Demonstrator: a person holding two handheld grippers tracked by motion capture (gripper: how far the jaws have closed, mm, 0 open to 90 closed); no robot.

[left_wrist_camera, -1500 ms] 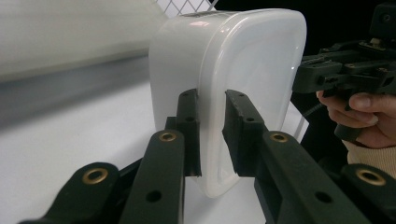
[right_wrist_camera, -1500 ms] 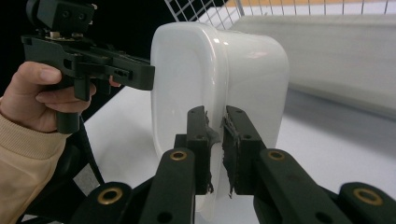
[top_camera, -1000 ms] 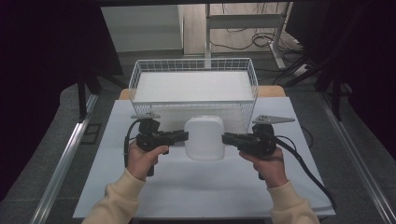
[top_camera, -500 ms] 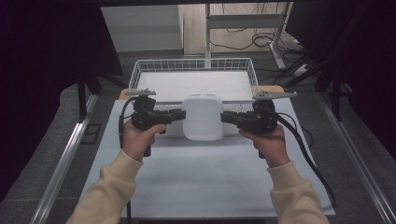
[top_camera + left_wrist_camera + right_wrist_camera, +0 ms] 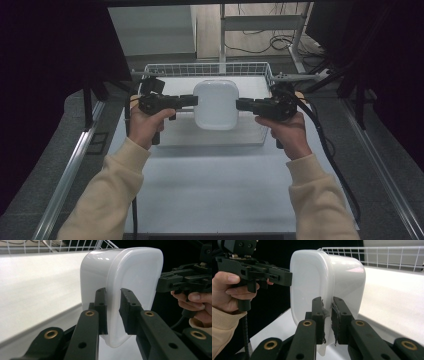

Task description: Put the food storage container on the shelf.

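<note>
A white plastic tub (image 5: 216, 104) with rounded corners hangs in the air, held by its rim from both sides. My left gripper (image 5: 192, 100) is shut on the rim at the tub's left side, and my right gripper (image 5: 241, 104) is shut on the rim at its right side. In the left gripper view both black jaws pinch the thin edge of the tub (image 5: 125, 277), with the left gripper (image 5: 113, 311) clamped at its lower part. The right gripper (image 5: 327, 320) grips the opposite edge of the tub (image 5: 312, 277) the same way. The tub hovers over the front of the white wire basket (image 5: 150, 70).
The wire basket stands at the far side of the white table (image 5: 215, 185) and has a white liner inside. Black cables trail from both grippers along the table's sides. Metal rails run along the floor left and right of the table.
Both hands have lifted the tub together and carried it away from the person, from the table in front of the basket to above the basket's front edge.
</note>
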